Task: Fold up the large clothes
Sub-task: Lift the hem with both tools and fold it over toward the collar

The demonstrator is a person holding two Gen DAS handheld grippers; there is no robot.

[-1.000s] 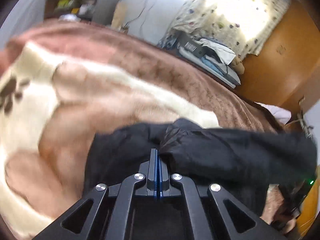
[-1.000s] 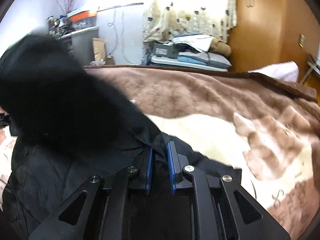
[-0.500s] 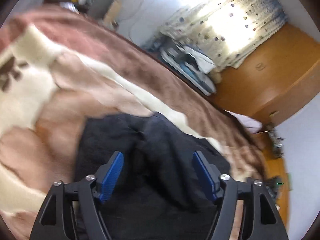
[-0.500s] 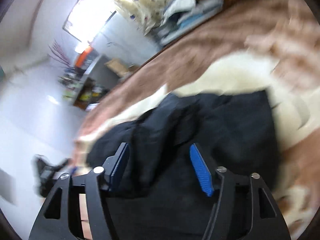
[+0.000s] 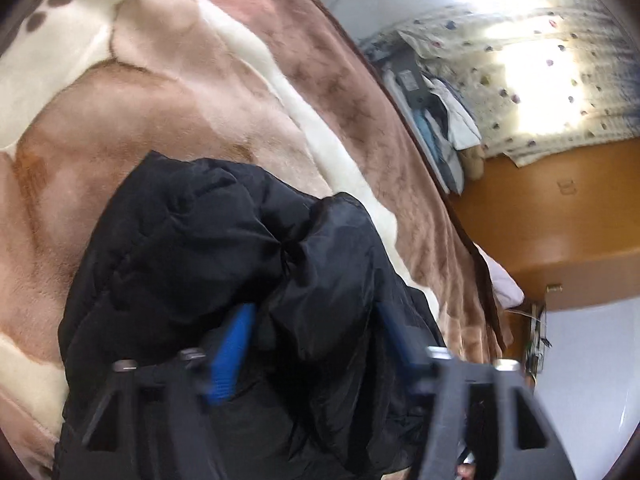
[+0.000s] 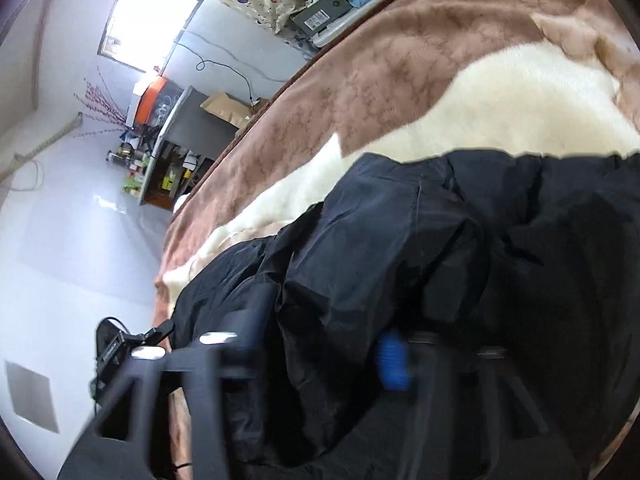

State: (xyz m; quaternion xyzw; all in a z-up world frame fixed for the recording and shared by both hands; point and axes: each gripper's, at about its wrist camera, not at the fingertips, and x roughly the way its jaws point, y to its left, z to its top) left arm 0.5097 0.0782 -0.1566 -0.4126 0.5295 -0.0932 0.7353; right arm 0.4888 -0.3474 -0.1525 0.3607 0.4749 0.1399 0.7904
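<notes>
Here the left tool (image 5: pixel 316 344) is spread wide, its blue pads (image 5: pixel 230 356) apart on either side of a rumpled fold of the black jacket (image 5: pixel 200 252), gripping nothing. The right tool (image 6: pixel 324 344) is likewise released, one blue pad (image 6: pixel 392 360) showing at the right of a puffed ridge of the same jacket (image 6: pixel 400 248) and the other finger dark and blurred at the left. Both tools sit low over the garment, and whether the pads press on the cloth cannot be told.

The jacket lies bunched in a heap on the bed, on a plush brown and cream blanket (image 5: pixel 168 92), close to the near edge of the bed. Cream and tan blanket shows all around the far side of the heap.

Past the far edge of the bed a stack of folded clothes (image 5: pixel 436 120) sits under a spotted curtain (image 5: pixel 540 80), beside an orange wooden wardrobe (image 5: pixel 560 216). Off toward the far corner stands a grey shelf unit (image 6: pixel 180 136) cluttered with small things.
</notes>
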